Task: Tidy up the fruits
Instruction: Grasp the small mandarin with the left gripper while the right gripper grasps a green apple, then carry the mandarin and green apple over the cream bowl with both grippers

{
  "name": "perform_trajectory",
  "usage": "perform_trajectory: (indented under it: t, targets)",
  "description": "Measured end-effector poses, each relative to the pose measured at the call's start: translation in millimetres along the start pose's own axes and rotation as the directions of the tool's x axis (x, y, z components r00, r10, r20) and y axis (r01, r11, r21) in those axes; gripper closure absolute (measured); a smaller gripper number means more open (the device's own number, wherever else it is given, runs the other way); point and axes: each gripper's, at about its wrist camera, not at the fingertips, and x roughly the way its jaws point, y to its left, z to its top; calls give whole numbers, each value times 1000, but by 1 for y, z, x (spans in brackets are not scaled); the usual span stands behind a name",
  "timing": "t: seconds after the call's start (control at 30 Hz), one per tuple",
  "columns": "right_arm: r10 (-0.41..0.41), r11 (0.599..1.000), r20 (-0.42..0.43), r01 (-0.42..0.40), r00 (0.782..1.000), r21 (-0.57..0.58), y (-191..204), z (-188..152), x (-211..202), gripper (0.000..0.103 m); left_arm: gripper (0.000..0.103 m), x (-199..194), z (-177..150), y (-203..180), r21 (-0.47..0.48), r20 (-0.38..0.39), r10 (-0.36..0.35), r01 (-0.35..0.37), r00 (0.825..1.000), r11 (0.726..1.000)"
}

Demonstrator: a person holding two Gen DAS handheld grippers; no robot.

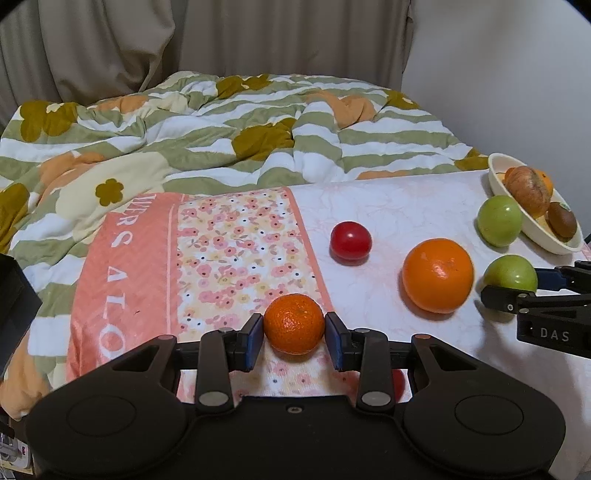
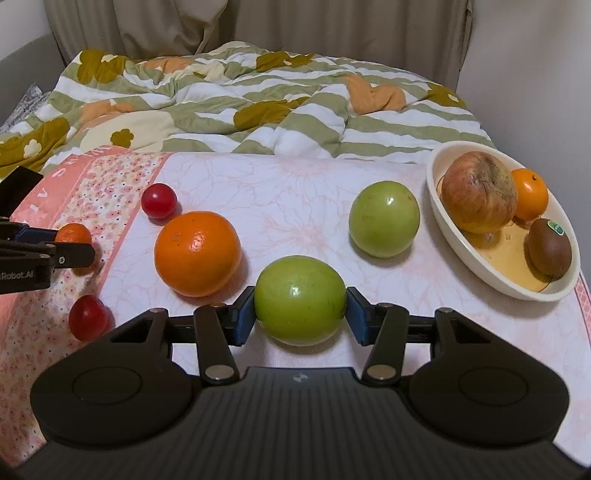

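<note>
Two hand-held grippers work a spread of fruit laid out on a bed. Nearest the right wrist camera, the right hand-held gripper [image 2: 300, 314] is clamped on a green apple [image 2: 300, 300], its blue pads pressing both flanks of the fruit, which sits on the pale pink cloth [image 2: 295, 192]. To the left, the left hand-held gripper [image 1: 294, 338] is closed on a small mandarin [image 1: 294, 323] resting on the floral towel [image 1: 236, 251].

Just beyond and left of the held apple lies a large orange [image 2: 197, 254], with one red cherry tomato [image 2: 88, 316] near the left edge and another [image 2: 159, 200] farther back. A second green apple [image 2: 384, 218] sits farther off to the right, close beside the cream oval bowl [image 2: 480, 273].

The bowl, at the far right, already carries a blotchy red apple [image 2: 478, 192], a small orange [image 2: 530, 194] and a kiwi [image 2: 550, 247]. It lies forward and to the right of the held apple, its long axis running near to far, and the right hand is plainly the nearer of the two; the mandarin would have to cross the whole spread. A rumpled flowered quilt [image 2: 258, 96] and a curtain [image 2: 258, 22] fill the background.
</note>
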Motion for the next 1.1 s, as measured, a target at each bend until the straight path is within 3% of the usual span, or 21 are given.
perform_trajectory:
  t: [0.67, 1.1]
  targets:
    - [4, 995, 89, -13, 996, 98, -19, -9, -94, 37, 63, -83, -4, -36, -7, 144, -87, 89, 986, 996]
    - [-5, 984, 146, -21, 989, 174, -85, -20, -151, 37, 63, -127, 11, -93, 24, 246, -98, 95, 964, 995]
